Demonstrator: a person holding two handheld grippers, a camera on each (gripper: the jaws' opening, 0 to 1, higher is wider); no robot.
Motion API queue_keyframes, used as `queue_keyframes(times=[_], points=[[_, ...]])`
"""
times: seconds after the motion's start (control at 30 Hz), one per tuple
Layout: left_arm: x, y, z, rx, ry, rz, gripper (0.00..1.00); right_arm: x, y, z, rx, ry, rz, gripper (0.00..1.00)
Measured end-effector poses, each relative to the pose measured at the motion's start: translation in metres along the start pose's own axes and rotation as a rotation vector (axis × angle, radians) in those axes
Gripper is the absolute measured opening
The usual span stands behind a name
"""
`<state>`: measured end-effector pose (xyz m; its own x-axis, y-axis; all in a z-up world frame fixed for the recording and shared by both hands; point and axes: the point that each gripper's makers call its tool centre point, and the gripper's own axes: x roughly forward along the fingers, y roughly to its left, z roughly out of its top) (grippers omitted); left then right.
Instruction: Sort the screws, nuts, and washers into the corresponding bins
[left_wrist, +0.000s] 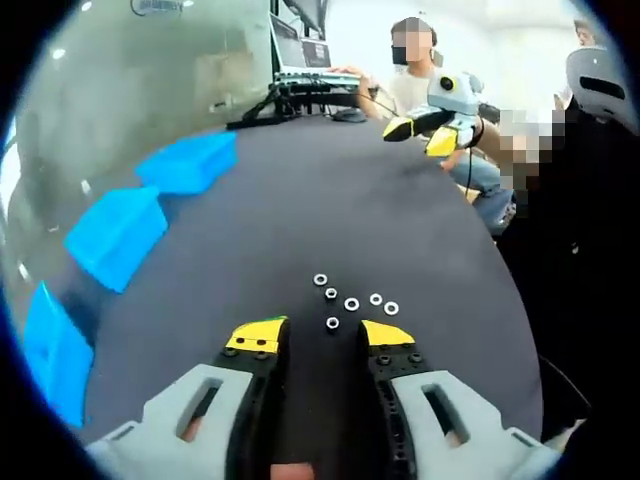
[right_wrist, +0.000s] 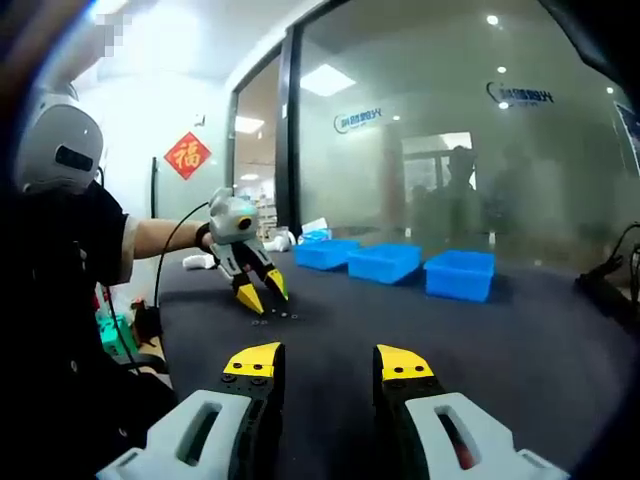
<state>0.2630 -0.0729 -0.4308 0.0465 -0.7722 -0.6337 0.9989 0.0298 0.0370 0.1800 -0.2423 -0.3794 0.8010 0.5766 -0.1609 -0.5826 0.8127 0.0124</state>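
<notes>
Several small silver nuts and washers (left_wrist: 351, 303) lie loose on the dark table, just ahead of my left gripper (left_wrist: 322, 335). Its yellow-tipped jaws stand open, and one nut (left_wrist: 333, 323) sits right between the tips. Three blue bins (left_wrist: 118, 232) line the table's left edge. My right gripper (right_wrist: 329, 362) is open and holds nothing, hovering over bare table far from the parts. From there, the left gripper (right_wrist: 262, 291) points down at the tiny parts (right_wrist: 275, 317), with the blue bins (right_wrist: 385, 262) beyond. The right gripper (left_wrist: 420, 135) appears at the table's far side.
The dark table (left_wrist: 300, 200) ends in a rounded edge on the right. A laptop (left_wrist: 300, 50) with cables sits at the far end, where a person is seated. A glass wall (right_wrist: 450, 120) runs behind the bins. A white helmet (right_wrist: 55, 150) shows at left.
</notes>
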Motion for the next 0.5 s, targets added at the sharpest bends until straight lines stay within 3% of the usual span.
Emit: queue_keyframes(times=[0.33,0.5], points=[[0.0047,-0.0010,-0.0019,-0.003,0.018,-0.022,0.20,-0.0001,-0.0008,-0.0007,0.007,-0.005,-0.004,0.32],[0.0059,-0.0064,-0.0018,0.010,0.028,-0.040,0.11,-0.0004,-0.0011,-0.0011,0.009,-0.007,-0.006,0.32]])
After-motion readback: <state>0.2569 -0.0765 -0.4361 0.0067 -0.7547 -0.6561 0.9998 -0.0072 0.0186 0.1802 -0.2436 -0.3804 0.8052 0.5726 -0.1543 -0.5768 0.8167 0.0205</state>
